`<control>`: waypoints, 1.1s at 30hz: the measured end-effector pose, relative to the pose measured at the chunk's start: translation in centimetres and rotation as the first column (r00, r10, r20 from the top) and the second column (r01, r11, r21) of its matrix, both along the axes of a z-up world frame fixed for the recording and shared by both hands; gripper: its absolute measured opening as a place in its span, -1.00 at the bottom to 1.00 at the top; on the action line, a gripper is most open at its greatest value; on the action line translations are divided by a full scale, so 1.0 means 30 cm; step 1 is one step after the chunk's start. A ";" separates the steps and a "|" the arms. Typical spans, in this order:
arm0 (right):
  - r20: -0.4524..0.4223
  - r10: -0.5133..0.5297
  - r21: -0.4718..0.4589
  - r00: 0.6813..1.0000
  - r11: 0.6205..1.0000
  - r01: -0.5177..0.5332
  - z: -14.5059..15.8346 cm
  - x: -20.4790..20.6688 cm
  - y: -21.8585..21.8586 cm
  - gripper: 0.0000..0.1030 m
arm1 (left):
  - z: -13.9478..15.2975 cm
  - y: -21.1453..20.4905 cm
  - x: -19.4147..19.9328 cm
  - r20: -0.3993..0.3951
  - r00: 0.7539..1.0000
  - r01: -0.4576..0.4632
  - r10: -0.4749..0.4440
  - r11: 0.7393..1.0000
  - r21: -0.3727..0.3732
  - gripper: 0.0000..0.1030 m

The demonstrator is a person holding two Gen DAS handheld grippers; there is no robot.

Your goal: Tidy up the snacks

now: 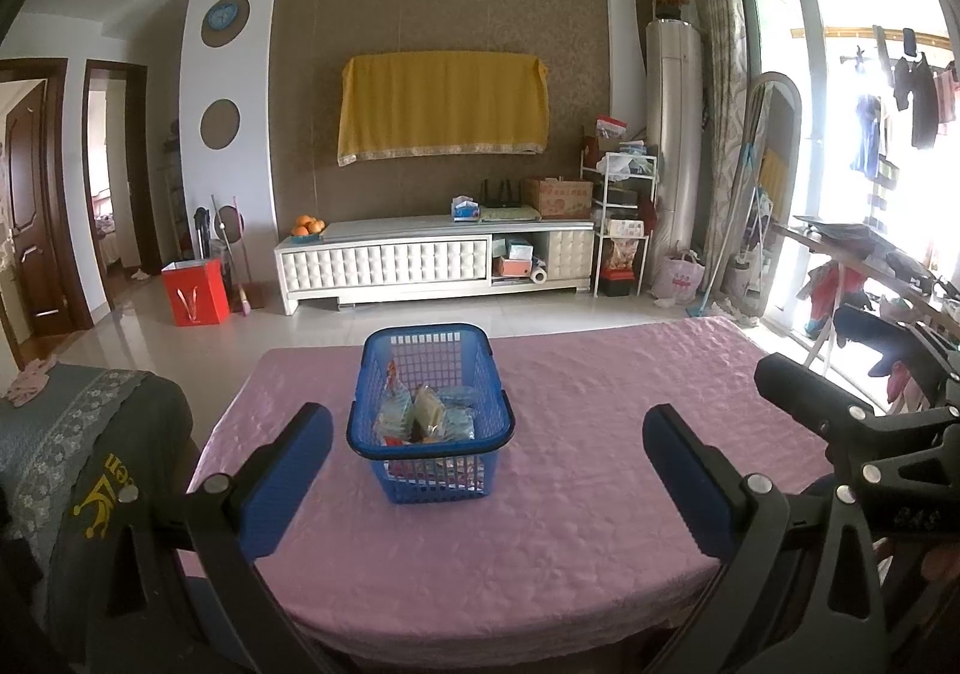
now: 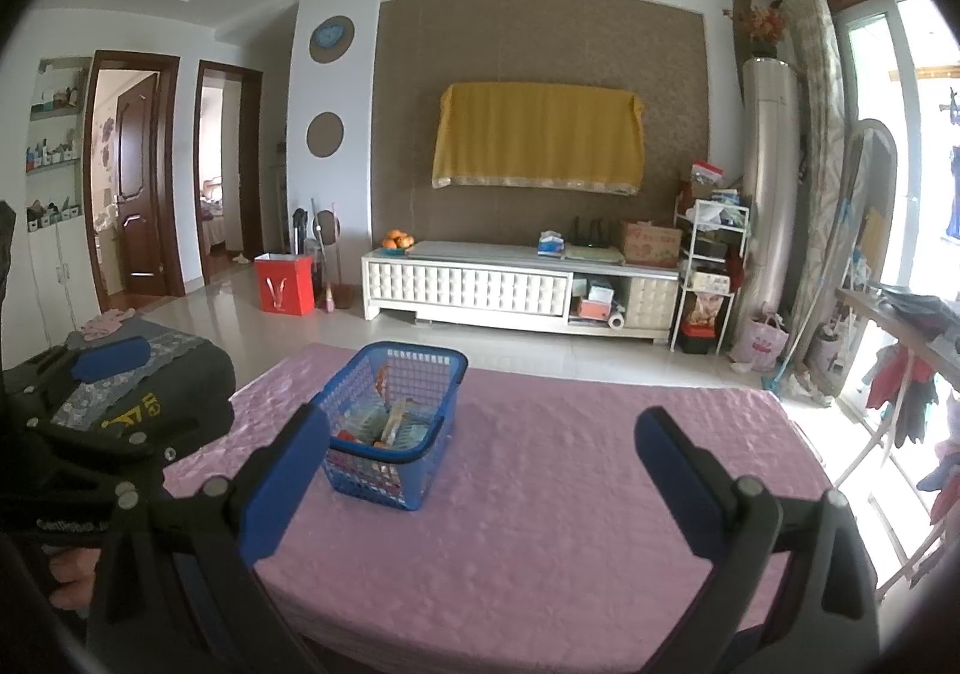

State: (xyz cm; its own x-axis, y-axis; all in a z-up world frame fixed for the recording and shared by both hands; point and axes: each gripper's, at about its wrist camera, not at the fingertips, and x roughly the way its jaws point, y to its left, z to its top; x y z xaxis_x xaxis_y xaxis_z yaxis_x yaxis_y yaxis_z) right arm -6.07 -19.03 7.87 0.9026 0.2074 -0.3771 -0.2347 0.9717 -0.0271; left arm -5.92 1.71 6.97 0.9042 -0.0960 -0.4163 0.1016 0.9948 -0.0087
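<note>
— While I'm holding both tools back over the near edge of the worktop (image 1: 600,404), where is the basket sitting?

— I'm seeing the blue basket (image 1: 431,416) standing upright on the pink cover, dead ahead of the left hand-held gripper (image 1: 487,449) and framed between its fingers. From the right hand-held gripper (image 2: 483,461) it's lying ahead and off to the left, near that tool's left finger. So I'm judging the left one nearer.

— Are they carrying anything?

— No, both are spread wide and empty. The snack packets (image 1: 420,416) are already lying inside the basket, mostly loose wrappers.

— Which way is it running?

— Its long axis is pointing away from me, toward the TV cabinet (image 1: 432,260). Right of the basket I'm seeing plenty of bare cover; left of the basket the worktop edge is coming close, beside a draped chair (image 1: 90,434).
</note>
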 end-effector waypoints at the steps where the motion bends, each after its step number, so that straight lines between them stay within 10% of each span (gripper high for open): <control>1: -0.001 0.000 0.001 1.000 1.000 0.000 0.001 -0.001 0.000 1.00 | 0.000 0.000 0.001 -0.001 1.000 0.001 -0.001 1.000 0.000 0.99; 33: -0.005 -0.004 0.001 1.000 1.000 0.004 0.001 -0.009 0.010 1.00 | 0.007 0.012 -0.019 0.000 1.000 0.008 -0.008 1.000 0.002 0.99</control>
